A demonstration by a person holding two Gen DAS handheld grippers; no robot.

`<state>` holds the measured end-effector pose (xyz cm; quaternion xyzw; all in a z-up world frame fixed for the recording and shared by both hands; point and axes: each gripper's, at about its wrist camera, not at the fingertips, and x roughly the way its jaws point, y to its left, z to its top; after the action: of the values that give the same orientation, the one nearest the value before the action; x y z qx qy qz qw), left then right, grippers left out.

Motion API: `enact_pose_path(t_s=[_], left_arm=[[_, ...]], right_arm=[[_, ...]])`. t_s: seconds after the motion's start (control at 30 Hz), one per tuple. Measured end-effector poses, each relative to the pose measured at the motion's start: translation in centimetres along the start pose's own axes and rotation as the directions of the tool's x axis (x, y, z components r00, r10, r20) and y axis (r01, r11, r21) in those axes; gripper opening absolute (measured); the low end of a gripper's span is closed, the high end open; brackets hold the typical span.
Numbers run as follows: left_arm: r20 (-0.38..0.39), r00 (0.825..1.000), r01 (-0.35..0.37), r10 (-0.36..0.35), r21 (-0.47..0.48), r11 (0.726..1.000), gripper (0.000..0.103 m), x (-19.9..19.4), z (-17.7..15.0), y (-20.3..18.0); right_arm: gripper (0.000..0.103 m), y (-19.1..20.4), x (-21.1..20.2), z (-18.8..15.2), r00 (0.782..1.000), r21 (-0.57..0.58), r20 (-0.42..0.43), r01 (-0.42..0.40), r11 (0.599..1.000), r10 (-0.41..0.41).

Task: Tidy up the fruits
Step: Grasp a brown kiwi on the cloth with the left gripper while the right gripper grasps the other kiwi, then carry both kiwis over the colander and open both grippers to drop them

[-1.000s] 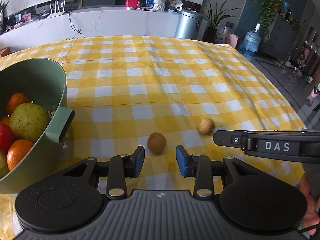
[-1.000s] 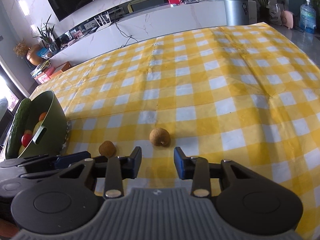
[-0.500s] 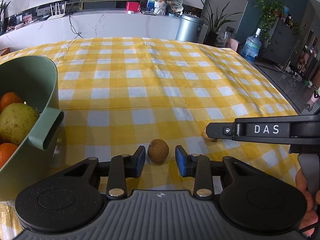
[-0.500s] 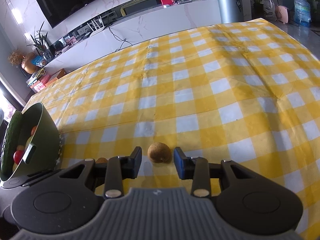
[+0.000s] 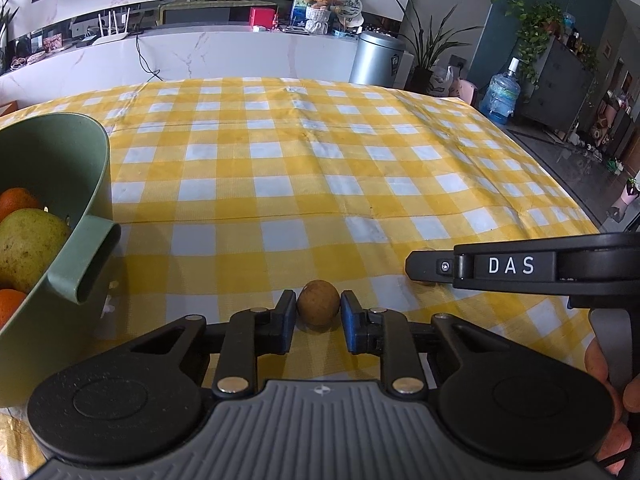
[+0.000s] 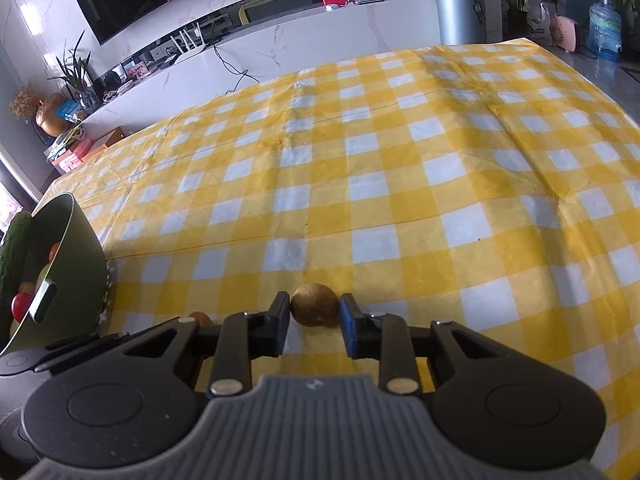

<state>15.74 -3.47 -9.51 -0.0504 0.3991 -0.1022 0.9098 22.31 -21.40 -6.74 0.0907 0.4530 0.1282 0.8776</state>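
Both grippers have just closed. Left gripper holds a small brown fruit on the tablecloth; right gripper holds another one.

Each camera sits just behind its own gripper, looking forward and steeply down along the fingers, close over the checked cloth. The left view faces the far counter with the green bowl near at its left edge. The right view looks from further right, angled slightly leftward. Both share the cloth, bowl and counter.
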Motion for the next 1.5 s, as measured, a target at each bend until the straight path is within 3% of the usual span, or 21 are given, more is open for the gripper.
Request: enact_pose_path(t_s=[0.57, 0.8, 1.1, 1.5], left_arm=[[0.039, 0.999, -0.004, 0.003, 0.008, 1.0, 0.026, -3.7, 1.0, -0.2], [0.082, 0.997, -0.013, 0.012, 0.008, 1.0, 0.026, -6.6, 1.7, 0.2], [0.141, 0.988, -0.063, 0.063, -0.003, 0.998, 0.026, -10.6, 2.6, 1.7], [0.18, 0.975, -0.111, 0.131, -0.119, 0.987, 0.026, -14.2, 4.3, 6.5]], right_arm=[[0.023, 0.4, -1.4, -0.2, 0.999, -0.022, 0.042, -0.03, 0.999, 0.031], [0.023, 2.1, -3.4, -0.5, 0.992, -0.125, 0.12, -0.02, 0.992, 0.035], [0.023, 5.5, -7.1, -1.3, 0.971, -0.325, 0.236, 0.041, 0.945, 0.039], [0.023, 12.8, -9.6, -0.7, 0.951, -0.502, 0.251, -0.03, 0.865, 0.179]])
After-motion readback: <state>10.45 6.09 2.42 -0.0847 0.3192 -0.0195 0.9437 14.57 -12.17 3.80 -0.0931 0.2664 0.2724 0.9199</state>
